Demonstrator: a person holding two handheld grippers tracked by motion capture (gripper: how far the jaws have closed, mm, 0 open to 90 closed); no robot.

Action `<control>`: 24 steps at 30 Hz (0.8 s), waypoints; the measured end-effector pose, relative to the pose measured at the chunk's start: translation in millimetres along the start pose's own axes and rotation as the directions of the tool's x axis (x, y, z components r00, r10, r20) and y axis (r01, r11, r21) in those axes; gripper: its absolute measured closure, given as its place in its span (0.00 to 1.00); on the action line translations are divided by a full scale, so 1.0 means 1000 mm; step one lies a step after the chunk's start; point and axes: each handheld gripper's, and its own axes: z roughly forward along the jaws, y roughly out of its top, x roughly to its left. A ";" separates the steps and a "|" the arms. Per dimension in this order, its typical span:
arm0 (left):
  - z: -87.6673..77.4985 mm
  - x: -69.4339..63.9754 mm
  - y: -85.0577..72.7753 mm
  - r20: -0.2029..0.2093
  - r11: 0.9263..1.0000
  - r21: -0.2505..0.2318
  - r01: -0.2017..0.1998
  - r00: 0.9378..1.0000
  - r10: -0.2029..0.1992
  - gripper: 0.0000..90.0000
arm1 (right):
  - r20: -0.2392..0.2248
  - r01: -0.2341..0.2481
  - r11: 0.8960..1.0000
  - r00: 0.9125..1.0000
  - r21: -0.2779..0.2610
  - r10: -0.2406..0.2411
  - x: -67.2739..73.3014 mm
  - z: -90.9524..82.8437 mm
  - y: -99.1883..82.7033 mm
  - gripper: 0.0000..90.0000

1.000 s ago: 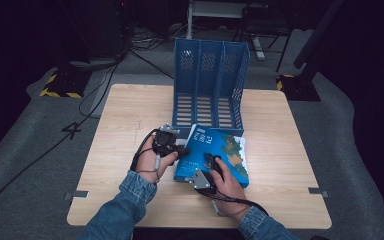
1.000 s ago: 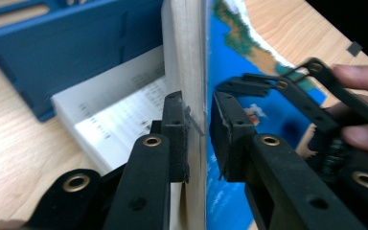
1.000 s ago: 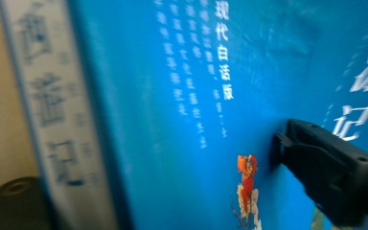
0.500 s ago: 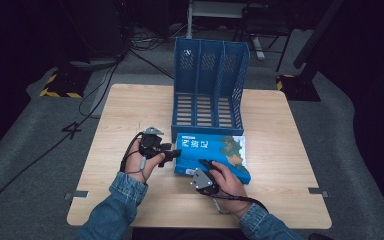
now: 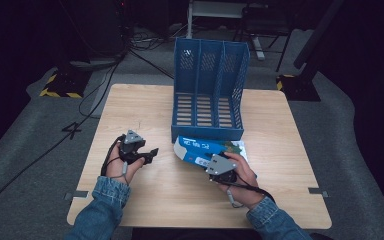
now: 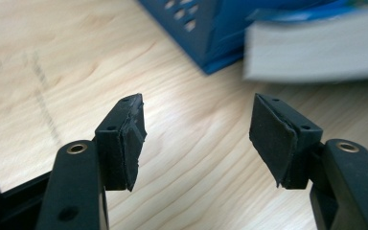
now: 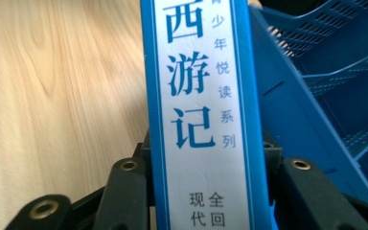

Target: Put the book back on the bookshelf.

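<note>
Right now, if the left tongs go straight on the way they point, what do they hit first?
Probably the book: its page edge lies ahead, slightly right of the open left tongs, beside the blue file rack. Depth is unclear; bare table lies between.

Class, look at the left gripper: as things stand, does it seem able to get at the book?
Probably yes. The left gripper stands open and empty, and bare table lies between it and the book, which the right gripper holds beside the blue file rack.
</note>
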 end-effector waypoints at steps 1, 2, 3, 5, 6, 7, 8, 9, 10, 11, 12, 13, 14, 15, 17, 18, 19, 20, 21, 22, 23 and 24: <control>0.000 0.003 -0.002 -0.007 1.000 0.020 0.008 1.000 -0.008 0.43 | -0.011 -0.031 0.999 0.999 -0.018 0.031 -0.005 -0.005 0.000 0.68; 0.001 0.006 -0.004 -0.016 0.999 0.037 0.003 1.000 -0.003 0.43 | -0.018 -0.057 0.998 0.998 -0.037 0.057 -0.009 -0.009 0.001 0.68; 0.001 0.007 -0.005 -0.028 0.999 0.044 0.002 1.000 0.000 0.43 | -0.028 -0.079 0.995 0.997 -0.055 0.077 -0.014 -0.013 0.001 0.68; 0.001 0.009 -0.006 -0.036 0.999 0.052 -0.007 0.999 0.009 0.43 | -0.039 -0.099 0.993 0.995 -0.071 0.097 -0.018 -0.017 0.000 0.68; 0.002 0.010 -0.006 -0.041 0.998 0.057 -0.011 0.999 0.013 0.43 | -0.049 -0.120 0.989 0.992 -0.086 0.116 -0.021 -0.021 0.000 0.68; 0.002 0.011 -0.006 -0.038 0.998 0.059 -0.012 0.999 0.014 0.43 | -0.067 -0.147 0.984 0.988 -0.105 0.140 -0.026 -0.026 -0.002 0.69; 0.003 0.011 -0.007 -0.034 0.998 0.063 -0.013 0.999 0.015 0.43 | -0.079 -0.168 0.978 0.984 -0.121 0.159 -0.030 -0.029 -0.003 0.69; 0.004 0.012 -0.007 -0.035 0.998 0.067 -0.015 0.999 0.018 0.43 | -0.091 -0.182 0.975 0.981 -0.131 0.171 -0.033 -0.032 -0.005 0.69; 0.004 0.012 -0.007 -0.038 0.997 0.071 -0.017 0.999 0.019 0.43 | -0.102 -0.201 0.969 0.977 -0.144 0.187 -0.035 -0.035 -0.007 0.69; 0.005 0.013 -0.008 -0.038 0.997 0.076 -0.025 0.999 0.028 0.43 | -0.117 -0.220 0.963 0.972 -0.157 0.203 -0.038 -0.037 -0.008 0.69; 0.006 0.013 -0.008 -0.043 0.996 0.080 -0.027 0.999 0.031 0.43 | -0.130 -0.239 0.956 0.967 -0.168 0.219 -0.040 -0.040 -0.010 0.69; 0.007 0.015 -0.009 -0.038 0.996 0.087 -0.025 0.999 0.028 0.43 | -0.142 -0.256 0.950 0.962 -0.179 0.232 -0.043 -0.043 -0.011 0.69; 0.008 0.016 -0.010 -0.040 0.996 0.091 -0.019 0.999 0.023 0.43 | -0.151 -0.270 0.944 0.958 -0.190 0.244 -0.045 -0.046 -0.012 0.69; 0.008 0.018 -0.010 -0.038 0.995 0.096 -0.018 0.999 0.022 0.43 | -0.160 -0.284 0.938 0.954 -0.201 0.255 -0.048 -0.049 -0.013 0.69; 0.009 0.020 -0.012 -0.033 0.995 0.101 -0.011 0.999 0.015 0.43 | -0.173 -0.312 0.925 0.945 -0.218 0.278 -0.052 -0.054 -0.016 0.69; 0.010 0.021 -0.012 -0.028 0.994 0.111 -0.005 1.000 0.008 0.44 | -0.185 -0.330 0.916 0.938 -0.229 0.292 -0.056 -0.056 -0.018 0.69; 0.010 0.022 -0.013 -0.026 0.993 0.118 -0.004 1.000 0.007 0.45 | -0.194 -0.341 0.909 0.934 -0.238 0.300 -0.058 -0.059 -0.019 0.69; 0.011 0.023 -0.014 -0.024 0.993 0.121 0.003 1.000 0.000 0.45 | -0.203 -0.354 0.902 0.929 -0.246 0.309 -0.060 -0.061 -0.021 0.69; 0.011 0.024 -0.014 -0.026 0.991 0.130 -0.004 1.000 0.008 0.45 | -0.215 -0.368 0.894 0.923 -0.256 0.318 -0.063 -0.064 -0.022 0.69; 0.012 0.025 -0.015 -0.025 0.991 0.131 -0.005 1.000 0.009 0.45 | -0.220 -0.375 0.889 0.920 -0.263 0.323 -0.064 -0.065 -0.023 0.69; 0.013 0.026 -0.016 -0.028 0.991 0.135 -0.011 0.999 0.015 0.44 | -0.227 -0.388 0.882 0.915 -0.268 0.334 -0.066 -0.068 -0.024 0.69; 0.013 0.026 -0.016 -0.028 0.991 0.135 -0.011 0.999 0.015 0.43 | -0.227 -0.388 0.882 0.915 -0.268 0.334 -0.066 -0.068 -0.024 0.69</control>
